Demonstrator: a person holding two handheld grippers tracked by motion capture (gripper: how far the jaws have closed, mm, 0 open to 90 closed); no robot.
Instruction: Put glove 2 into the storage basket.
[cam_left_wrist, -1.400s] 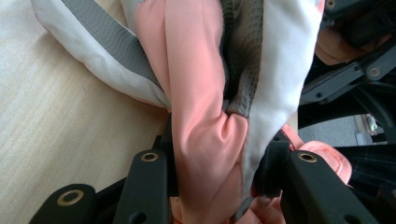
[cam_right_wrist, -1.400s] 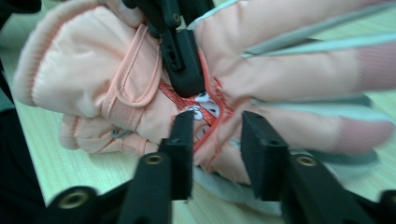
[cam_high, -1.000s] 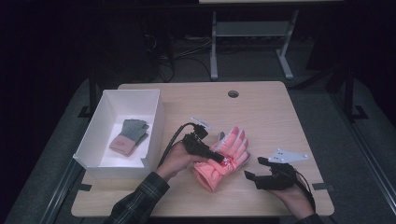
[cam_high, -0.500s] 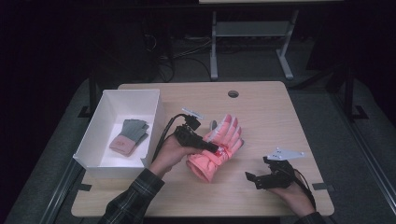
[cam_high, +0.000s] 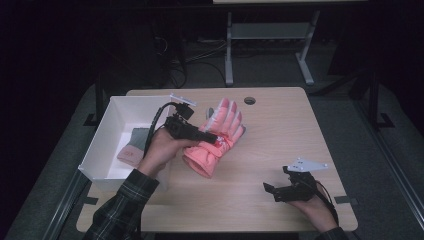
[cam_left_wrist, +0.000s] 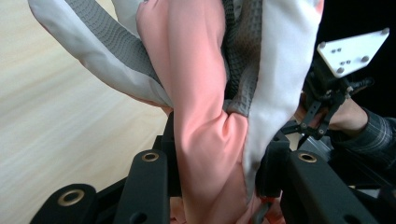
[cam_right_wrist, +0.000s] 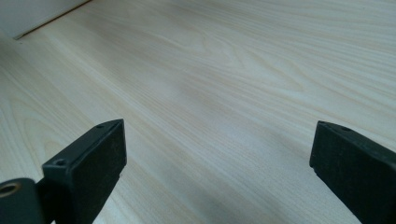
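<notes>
Nearest the person, the right gripper (cam_high: 274, 191) is resting low over the bare front corner of the table (cam_high: 280, 130), its jaws spread wide with nothing between them. Farther in, the left gripper (cam_high: 212, 138) is pinching the pink glove (cam_high: 215, 140) by its middle (pink and grey fabric is bunching between the jaws), holding it just beside the white box (cam_high: 102, 145). Inside that box another glove (cam_high: 134, 147) is lying flat.

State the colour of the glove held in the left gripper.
The glove is salmon pink with grey-and-white palm panels, clearest in the left gripper view.
</notes>
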